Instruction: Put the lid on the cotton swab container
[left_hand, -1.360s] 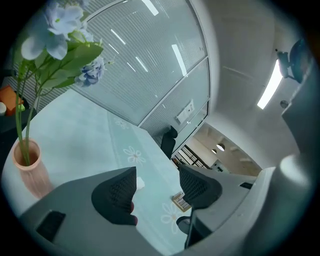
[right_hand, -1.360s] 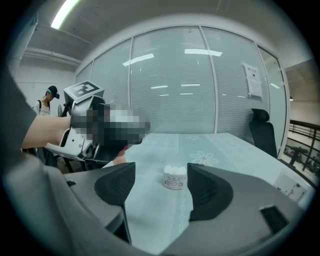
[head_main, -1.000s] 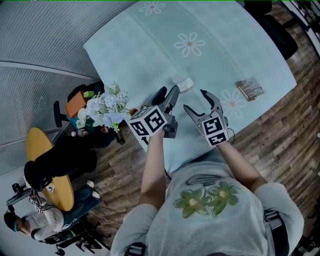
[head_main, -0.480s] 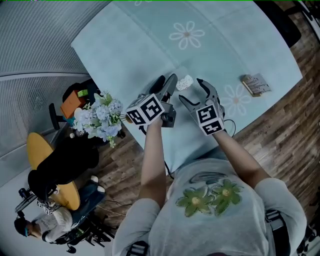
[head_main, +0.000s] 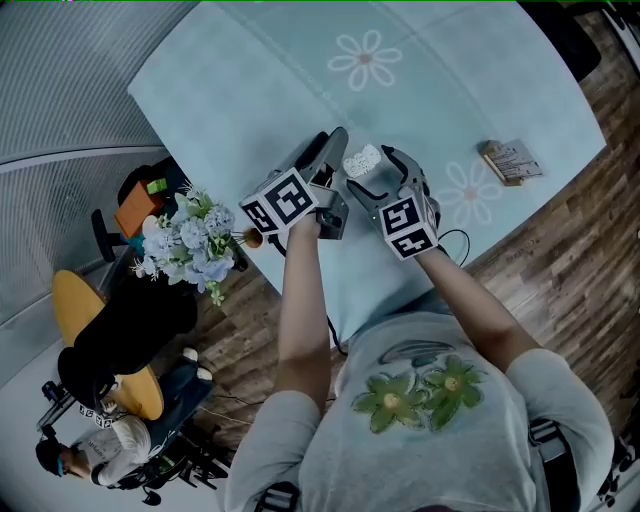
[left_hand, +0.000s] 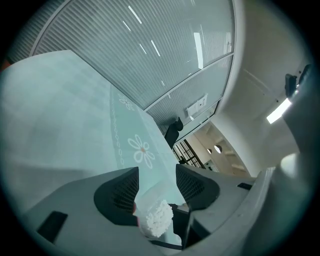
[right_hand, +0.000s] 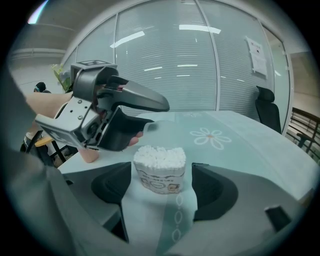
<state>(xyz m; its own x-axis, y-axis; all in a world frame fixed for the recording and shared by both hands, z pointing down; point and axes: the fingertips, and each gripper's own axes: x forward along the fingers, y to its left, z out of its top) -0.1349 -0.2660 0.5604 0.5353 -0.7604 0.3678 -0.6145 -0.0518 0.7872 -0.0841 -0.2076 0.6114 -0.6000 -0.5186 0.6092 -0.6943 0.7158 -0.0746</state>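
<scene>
A small container (head_main: 363, 160) packed with white cotton swabs (right_hand: 160, 156) stands upright on the pale blue tablecloth (head_main: 250, 70). My right gripper (right_hand: 160, 187) is open, its jaws on either side of the container (right_hand: 160, 172) without touching it. Just left of it, my left gripper (head_main: 328, 147) has its jaws closing around a translucent lid (right_hand: 147, 126). In the left gripper view the lid (left_hand: 150, 192) lies between the jaws of my left gripper (left_hand: 155, 185), with the swabs (left_hand: 159, 217) below. I cannot tell whether both pads press on it.
A small printed packet (head_main: 510, 160) lies on the cloth to the right. A bunch of pale flowers (head_main: 190, 240) stands at the table's left edge. Beyond it are an orange chair (head_main: 90, 330) and a person on the floor side. A black office chair (right_hand: 265, 107) stands past the table.
Both grippers have moved forward to the container. The right gripper's jaws now stand on either side of it, and the left gripper has come in beside it.
</scene>
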